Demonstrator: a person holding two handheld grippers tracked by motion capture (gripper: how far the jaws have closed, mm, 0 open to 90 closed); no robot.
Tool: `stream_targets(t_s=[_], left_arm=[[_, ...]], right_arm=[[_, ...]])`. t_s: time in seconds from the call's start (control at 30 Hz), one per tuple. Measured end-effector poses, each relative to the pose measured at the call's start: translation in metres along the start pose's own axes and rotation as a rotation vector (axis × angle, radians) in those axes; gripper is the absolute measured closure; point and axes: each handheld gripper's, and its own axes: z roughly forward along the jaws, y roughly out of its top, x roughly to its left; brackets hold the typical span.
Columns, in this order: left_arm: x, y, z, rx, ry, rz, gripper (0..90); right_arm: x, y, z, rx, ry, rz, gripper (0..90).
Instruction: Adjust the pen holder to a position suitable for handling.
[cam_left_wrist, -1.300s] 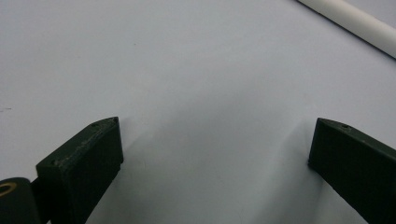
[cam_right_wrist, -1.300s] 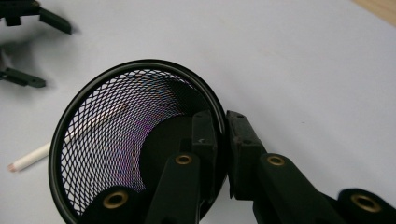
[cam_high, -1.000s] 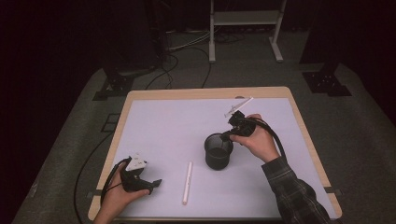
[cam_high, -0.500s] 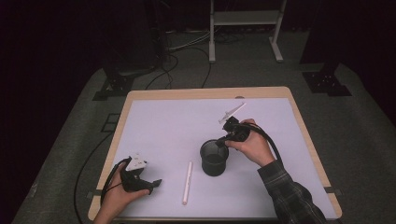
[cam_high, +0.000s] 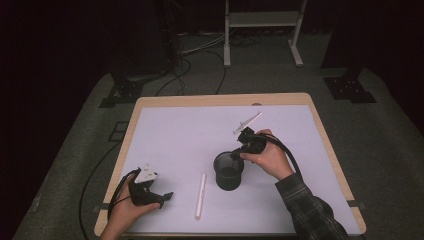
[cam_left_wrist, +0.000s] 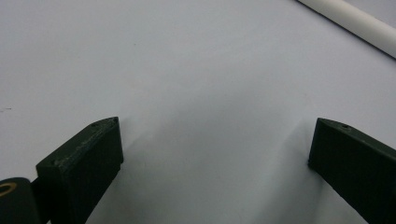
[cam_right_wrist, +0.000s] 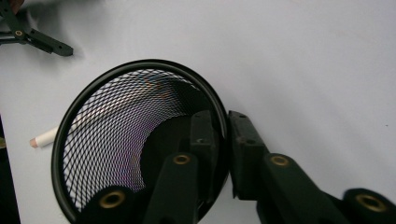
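Shifted slightly toward the person, light, stiff mesh cup (cam_high: 228, 171); right gripper (cam_right_wrist: 223, 140) pinches its rim, jaws just easing; left gripper (cam_left_wrist: 212, 144) jaws apart.

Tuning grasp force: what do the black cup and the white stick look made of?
Black cup: looks like wire mesh, probably painted metal; the diamond lattice shows the table through it, under a solid smooth rim. White stick: matte, chalky-looking cylinder with a pinkish tip; plastic, chalk or wax, can't tell which.
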Motion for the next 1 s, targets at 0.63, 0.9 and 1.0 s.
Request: stream_targets(t_s=[0.63,0.9,1.0], left_arm=[[0.000,0.000,0.000,0.000,-0.001,-0.001,2.3],[0.000,0.000,0.000,0.003,-0.002,-0.002,2.3],[0.000,0.000,0.000,0.002,0.000,0.000,2.3]], right_arm=[[-0.002,-0.020,-0.032,-0.153,-0.072,0.019,44.9],[-0.004,-0.036,-0.045,-0.213,-0.102,0.047,37.6],[-0.004,-0.044,-0.050,-0.239,-0.121,0.058,34.4]])
